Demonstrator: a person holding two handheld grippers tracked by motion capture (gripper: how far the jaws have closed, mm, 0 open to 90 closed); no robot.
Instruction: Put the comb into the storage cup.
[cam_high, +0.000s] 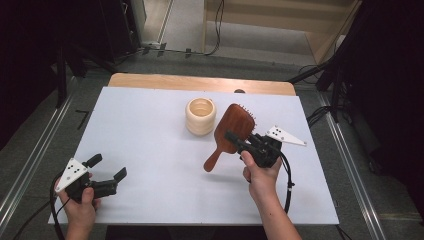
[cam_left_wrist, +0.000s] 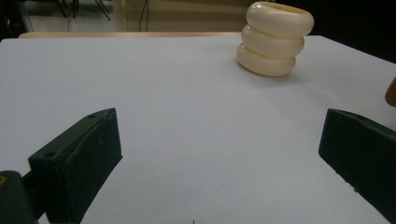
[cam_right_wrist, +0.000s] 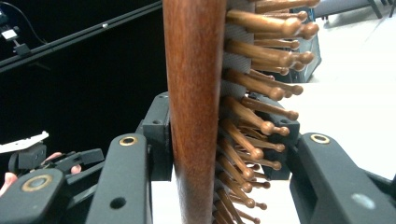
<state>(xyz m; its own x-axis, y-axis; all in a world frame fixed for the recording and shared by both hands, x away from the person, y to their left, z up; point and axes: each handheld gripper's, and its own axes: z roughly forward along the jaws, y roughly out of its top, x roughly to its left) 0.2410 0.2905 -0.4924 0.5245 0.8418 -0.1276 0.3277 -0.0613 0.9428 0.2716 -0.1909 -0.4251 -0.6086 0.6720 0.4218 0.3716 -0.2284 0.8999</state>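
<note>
A brown wooden hairbrush (cam_high: 232, 127) is held above the white table (cam_high: 150, 130). Its handle points down and to the left. My right gripper (cam_high: 241, 140) is shut on the lower part of its head. In the right gripper view the brush (cam_right_wrist: 196, 93) stands on edge between the jaws, with its wooden pegs pointing right. A cream ribbed cup (cam_high: 201, 116) stands upright just left of the brush and apart from it. Near the table's front left corner, my left gripper (cam_high: 108, 166) is open and holds nothing. The left gripper view looks between its jaws (cam_left_wrist: 219, 149) toward the cup (cam_left_wrist: 274, 39).
A wooden strip (cam_high: 200, 82) runs along the table's far edge. Black stands and cables (cam_high: 320, 115) lie on the floor to the right and behind. The table surface between the two grippers is bare white.
</note>
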